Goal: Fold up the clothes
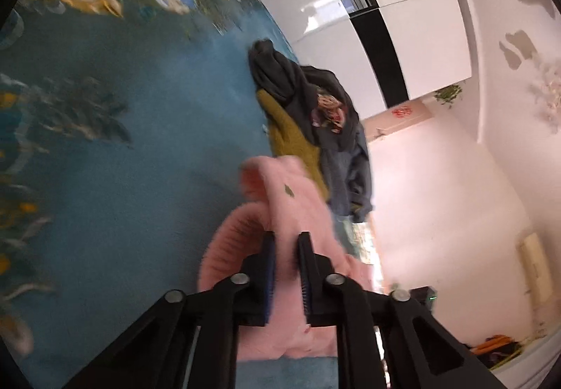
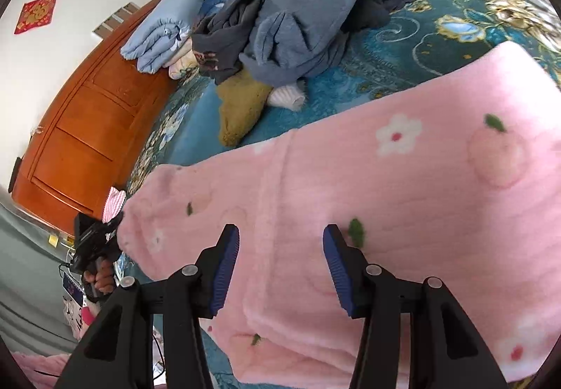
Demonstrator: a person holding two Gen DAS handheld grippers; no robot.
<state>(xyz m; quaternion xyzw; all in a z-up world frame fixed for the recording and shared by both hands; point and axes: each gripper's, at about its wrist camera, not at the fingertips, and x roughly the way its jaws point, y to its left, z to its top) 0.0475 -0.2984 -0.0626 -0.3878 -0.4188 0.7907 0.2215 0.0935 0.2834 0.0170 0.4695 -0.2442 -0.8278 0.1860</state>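
A pink fleece garment [image 2: 368, 185] printed with flowers and peaches lies spread over the teal floral bedspread [image 2: 438, 28]. In the left wrist view, my left gripper [image 1: 286, 243] is shut on a bunched fold of this pink garment [image 1: 280, 199]. The right wrist view shows that left gripper [image 2: 115, 219] at the garment's left corner, held by a hand [image 2: 101, 280]. My right gripper [image 2: 280, 234] hovers over the middle of the garment. It is open, its blue pads wide apart and pressing on nothing.
A heap of unfolded clothes [image 2: 298, 31], grey-blue, dark grey and mustard, lies further up the bed and shows as a clothes heap [image 1: 315, 115] in the left view too. A folded light-blue quilt [image 2: 175, 24] rests against the wooden headboard [image 2: 80, 129]. White wall and floor lie beyond the bed's edge.
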